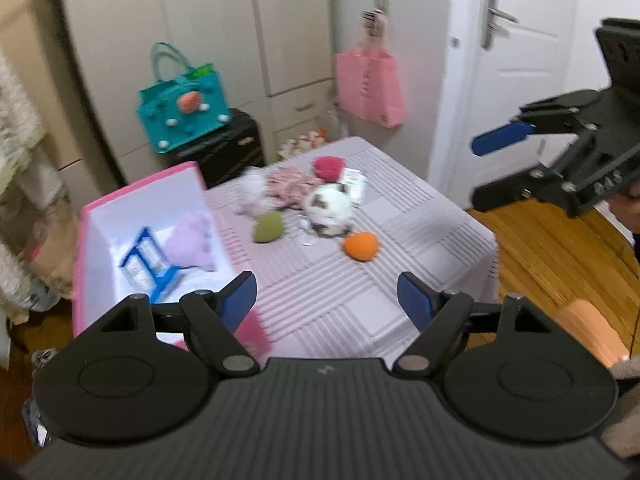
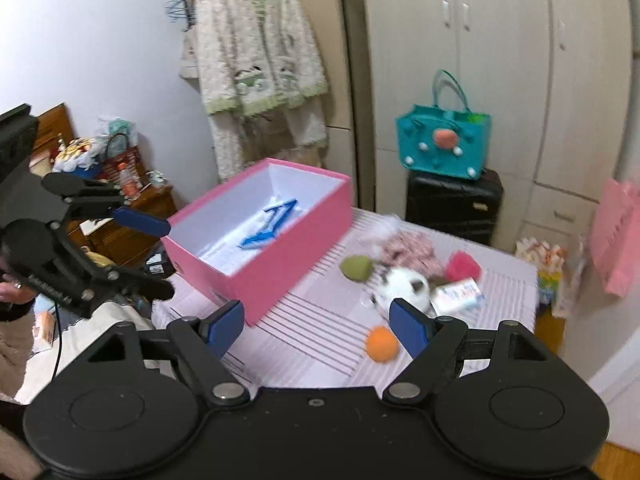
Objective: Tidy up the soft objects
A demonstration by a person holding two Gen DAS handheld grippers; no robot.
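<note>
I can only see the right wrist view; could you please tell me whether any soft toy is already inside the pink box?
Observer: Yes. The left wrist view shows a pale purple plush toy lying in the pink box, right beside the blue frame. The box's near wall hides it from you.
Operator: Thank you. And what is the pink thing cut off at my right edge?
Observer: It is a pink bag hanging from a hook on the wall, with a white door just to its right.
</note>
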